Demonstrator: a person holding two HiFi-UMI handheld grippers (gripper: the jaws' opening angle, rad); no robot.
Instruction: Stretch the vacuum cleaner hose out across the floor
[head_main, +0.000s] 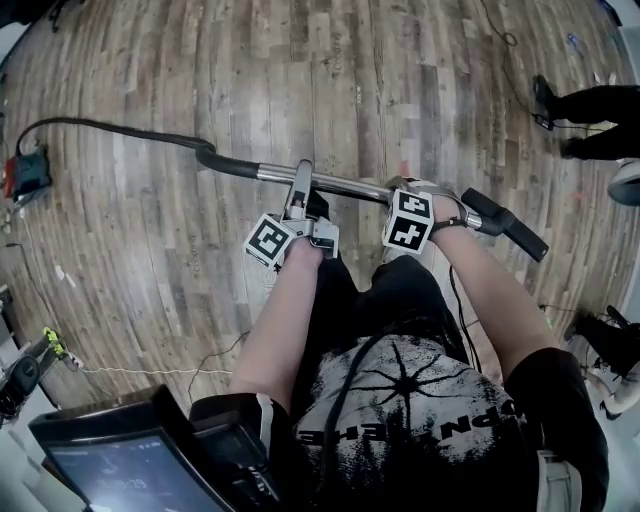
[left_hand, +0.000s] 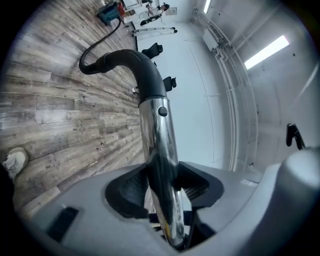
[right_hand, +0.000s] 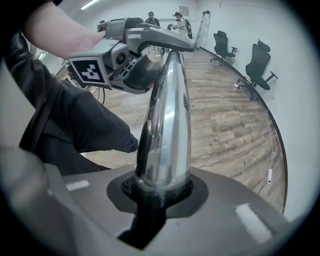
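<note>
The vacuum's black hose runs over the wood floor from the red and teal cleaner at far left to a chrome tube with a black end piece. My left gripper straddles the tube near its curved black handle. Its jaws stand open, with the tube passing between the pads without being pressed. My right gripper is shut on the tube further right and points steeply down. The left gripper shows ahead in the right gripper view.
A person's legs stand at the upper right, and a shoe is at right. A dark screen is at bottom left, with a tool and a thin cord beside it. Office chairs line the far wall.
</note>
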